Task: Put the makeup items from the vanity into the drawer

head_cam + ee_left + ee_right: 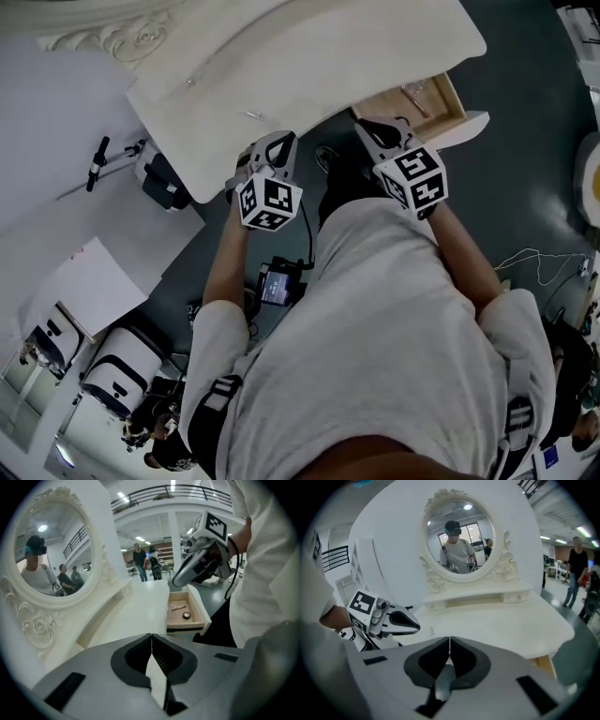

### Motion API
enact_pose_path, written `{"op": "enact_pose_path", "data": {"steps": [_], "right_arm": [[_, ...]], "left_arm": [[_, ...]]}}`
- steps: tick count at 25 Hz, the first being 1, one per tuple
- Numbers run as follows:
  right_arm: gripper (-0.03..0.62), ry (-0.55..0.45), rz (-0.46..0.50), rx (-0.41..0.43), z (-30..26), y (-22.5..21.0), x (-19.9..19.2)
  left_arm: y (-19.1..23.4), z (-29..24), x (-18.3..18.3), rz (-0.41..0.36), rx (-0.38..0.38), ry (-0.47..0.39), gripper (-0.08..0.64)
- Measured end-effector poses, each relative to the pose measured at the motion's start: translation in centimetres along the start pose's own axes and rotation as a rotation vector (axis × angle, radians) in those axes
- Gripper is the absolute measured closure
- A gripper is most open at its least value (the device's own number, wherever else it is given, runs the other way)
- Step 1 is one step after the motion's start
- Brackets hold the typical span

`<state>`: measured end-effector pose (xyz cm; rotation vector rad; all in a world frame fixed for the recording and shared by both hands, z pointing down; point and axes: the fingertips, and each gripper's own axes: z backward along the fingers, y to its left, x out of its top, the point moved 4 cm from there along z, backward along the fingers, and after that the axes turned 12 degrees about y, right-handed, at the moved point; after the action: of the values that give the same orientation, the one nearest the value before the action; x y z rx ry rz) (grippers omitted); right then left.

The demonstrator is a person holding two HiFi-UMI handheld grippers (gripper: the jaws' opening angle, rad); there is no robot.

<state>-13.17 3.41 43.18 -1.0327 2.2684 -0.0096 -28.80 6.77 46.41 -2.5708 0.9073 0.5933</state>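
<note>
Furthest left in the left gripper view stands an oval mirror [51,555] in a carved cream frame, backing onto the cream worktop [140,606] of the vanity. Near the front edge of that worktop the left tongs [151,638] are clenched, their dark pads pressed together along one line with nothing between them. From the head view they hang just off the worktop's front edge, held by a person in a white shirt [394,309]. Further right, the drawer [202,611] stands pulled out at the vanity's right end. On its wooden floor lie a round dark makeup item [186,615] and, just behind it, a thin pale item [176,606], the two slightly apart. The right tongs [449,641] hang over the far end of the drawer as the left gripper view shows them; whether they touch it I cannot tell. They too are clenched and empty, the pads meeting with no gap. Their own view faces the mirror across the worktop, with the left tongs off to the left side and a small pale thing [432,630], too small to name, lying on the worktop near that gripper's tip.
</note>
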Motion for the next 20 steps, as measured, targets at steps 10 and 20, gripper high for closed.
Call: {"op": "enact_pose_path", "data": {"steps": [10, 20], "right_arm": [[0.577, -0.001, -0.013, 0.008, 0.2, 0.2, -0.3], [0.577, 0.010, -0.016, 0.013, 0.3, 0.2, -0.7]], "left_arm": [[2.8, -2.0, -3.3, -0.350, -0.007, 0.194, 0.551], [5.0, -5.4, -7.3, -0.616, -0.105, 0.380, 0.420]]}}
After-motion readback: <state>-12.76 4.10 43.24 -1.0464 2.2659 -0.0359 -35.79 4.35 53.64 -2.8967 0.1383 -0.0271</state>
